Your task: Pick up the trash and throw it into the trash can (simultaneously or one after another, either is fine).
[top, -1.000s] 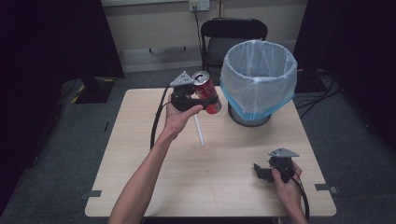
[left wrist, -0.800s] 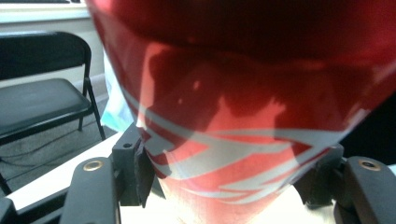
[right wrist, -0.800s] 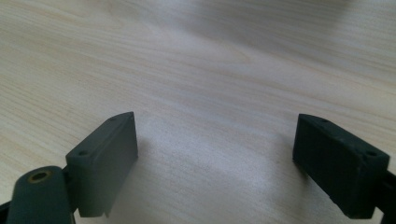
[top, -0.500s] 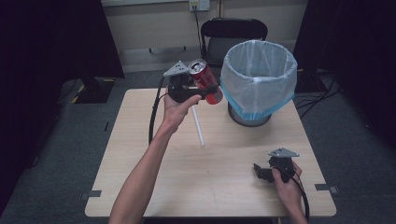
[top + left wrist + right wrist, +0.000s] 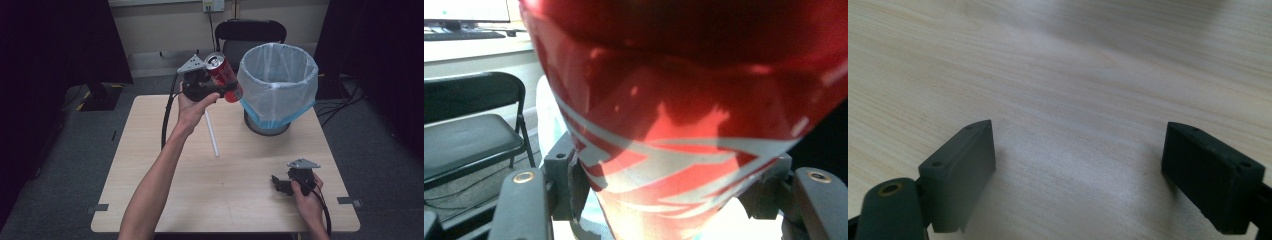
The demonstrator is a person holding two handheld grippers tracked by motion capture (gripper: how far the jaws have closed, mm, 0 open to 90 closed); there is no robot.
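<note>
— What is the object here?
— A red drink can [image 5: 223,76] with pale silver swirls across its side.

— How does it sit?
— Tilted, its silver top turned up and toward the camera, its base angled down toward the white-lined bin [image 5: 278,85].

— Where is it?
— Raised above the far side of the worktop [image 5: 150,165], clamped across its body in the left tool [image 5: 220,90], just beside the bin's rim.

— Its condition?
— Seemingly undented; up close its red wall gleams.

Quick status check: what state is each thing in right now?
Red can: tilted, lifted off the table beside the bin.
Left gripper: shut on the can.
Right gripper: open, low over the table.
Bin: upright, lined with a bag.
Straw: lying flat.
</note>
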